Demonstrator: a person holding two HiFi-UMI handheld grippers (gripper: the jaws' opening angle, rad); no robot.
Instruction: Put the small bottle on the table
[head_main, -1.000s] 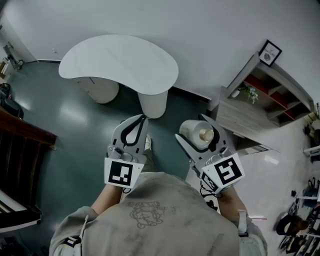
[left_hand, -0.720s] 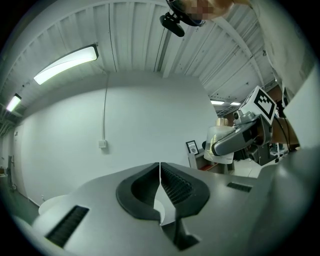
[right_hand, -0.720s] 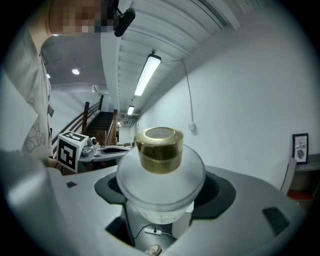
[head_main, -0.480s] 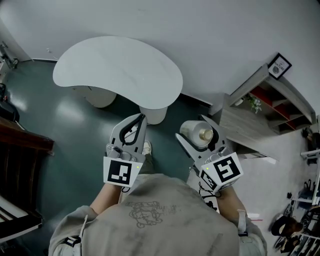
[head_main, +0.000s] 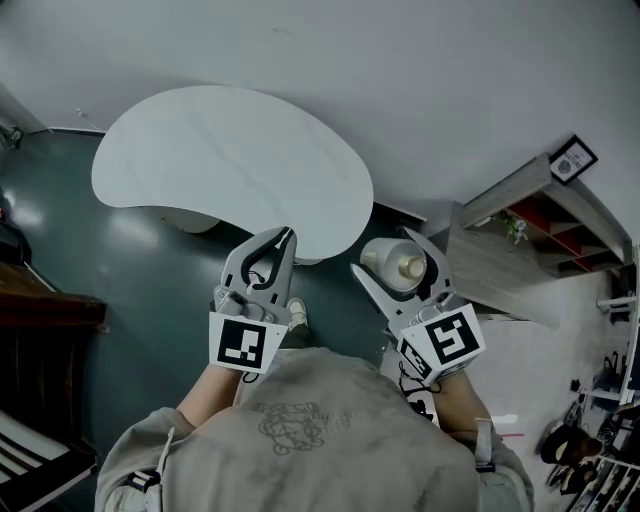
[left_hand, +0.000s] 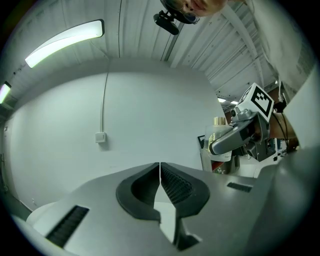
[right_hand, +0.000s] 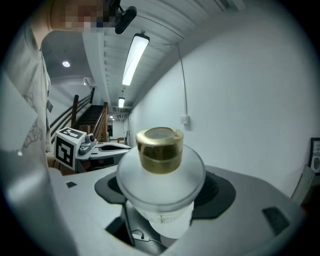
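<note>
White table (head_main: 230, 160) ahead; mid-carry, small bottle (right_hand: 160, 175) clamped in right gripper (head_main: 385, 255), left gripper (head_main: 285, 237) clenched empty (next: lower it there).

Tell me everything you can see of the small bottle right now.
The small bottle is frosted white, glass or plastic, with round shoulders and a shiny gold cap. It is upright, clamped at its body in the padded claw of the right gripper, held in the air, not yet on the white table.
</note>
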